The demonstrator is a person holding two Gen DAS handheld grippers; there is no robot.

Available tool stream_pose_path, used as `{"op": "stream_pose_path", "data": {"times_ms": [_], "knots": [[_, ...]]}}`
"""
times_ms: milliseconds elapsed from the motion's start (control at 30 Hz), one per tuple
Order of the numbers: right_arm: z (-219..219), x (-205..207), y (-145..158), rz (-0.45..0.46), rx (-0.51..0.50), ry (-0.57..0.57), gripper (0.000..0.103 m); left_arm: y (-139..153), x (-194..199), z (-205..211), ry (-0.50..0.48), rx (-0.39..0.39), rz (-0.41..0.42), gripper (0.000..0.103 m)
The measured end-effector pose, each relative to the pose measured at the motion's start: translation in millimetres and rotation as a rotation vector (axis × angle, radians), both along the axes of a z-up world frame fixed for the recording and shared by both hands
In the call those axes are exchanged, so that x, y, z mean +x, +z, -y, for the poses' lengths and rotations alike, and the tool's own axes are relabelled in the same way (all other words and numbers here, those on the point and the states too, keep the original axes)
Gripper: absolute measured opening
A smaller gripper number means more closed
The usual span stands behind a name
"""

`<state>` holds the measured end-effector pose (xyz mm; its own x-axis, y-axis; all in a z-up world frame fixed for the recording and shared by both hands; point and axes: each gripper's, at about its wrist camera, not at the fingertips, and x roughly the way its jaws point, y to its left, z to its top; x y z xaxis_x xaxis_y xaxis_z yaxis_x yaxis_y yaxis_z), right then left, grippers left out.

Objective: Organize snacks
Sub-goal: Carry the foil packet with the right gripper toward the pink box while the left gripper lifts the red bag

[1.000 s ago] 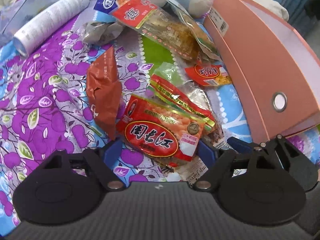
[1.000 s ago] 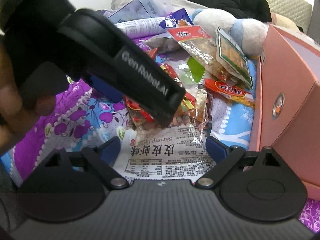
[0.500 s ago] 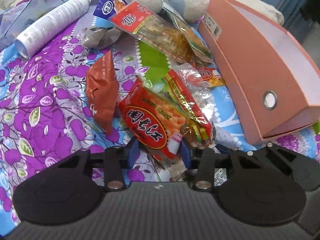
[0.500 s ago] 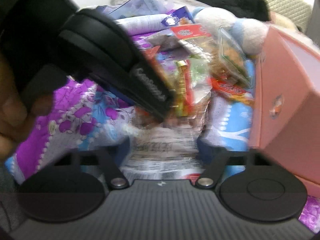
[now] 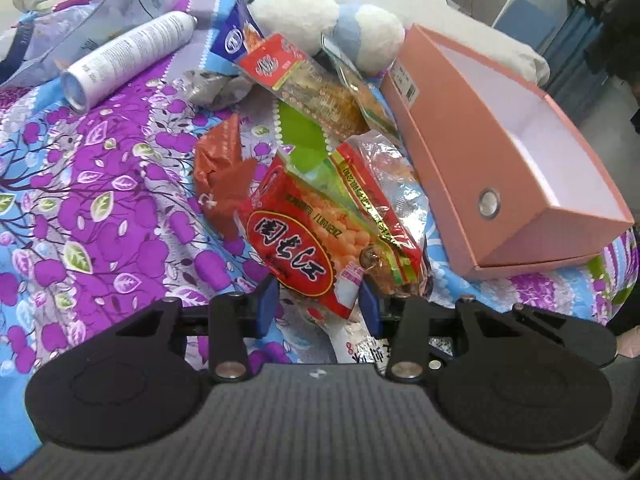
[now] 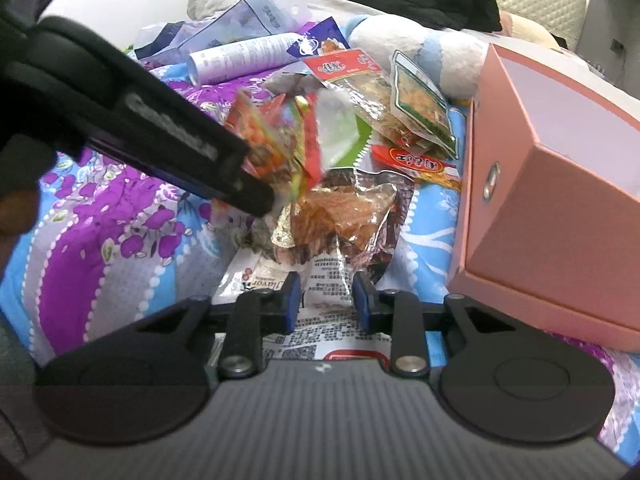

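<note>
Snacks lie in a heap on the purple flowered bedsheet (image 5: 100, 184), just left of the open pink box (image 5: 500, 160). The left wrist view shows the left gripper (image 5: 316, 304) with its blue pads pressed against both sides of a red peanut packet (image 5: 304, 244), which is lifted and tilted, its lower corner between the pads. The packet has a black oval with white characters and a clear window over orange nuts; a green and red wrapper hangs beside it. This view alone shows the white inside of the box (nothing is seen in it) and a crumpled red-brown bag (image 5: 220, 176) on the sheet.

The right wrist view shows the right gripper (image 6: 325, 300) with its jaws closed on a printed shrimp-snack bag (image 6: 328, 232) with a transparent upper part; the bag lies on the sheet near the box. The black left gripper crosses this view at upper left, and the packet it holds is blurred.

A white spray can (image 5: 128, 56) lies further back.
</note>
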<state>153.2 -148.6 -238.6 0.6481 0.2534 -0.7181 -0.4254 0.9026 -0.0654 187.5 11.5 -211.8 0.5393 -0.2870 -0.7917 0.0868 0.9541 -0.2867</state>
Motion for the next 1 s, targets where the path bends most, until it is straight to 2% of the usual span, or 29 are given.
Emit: {"op": "stream_pose_path", "data": {"times_ms": [467,1000], "knots": [[11,-18,30,0.036,0.026,-0.074,0.024,41,-16,-5,0.015,-0.032,0.068,0.049],[19,-29,89,0.154,0.075,-0.095,0.021,102,-28,-14,0.034,-0.042,0.167,0.049]]}}
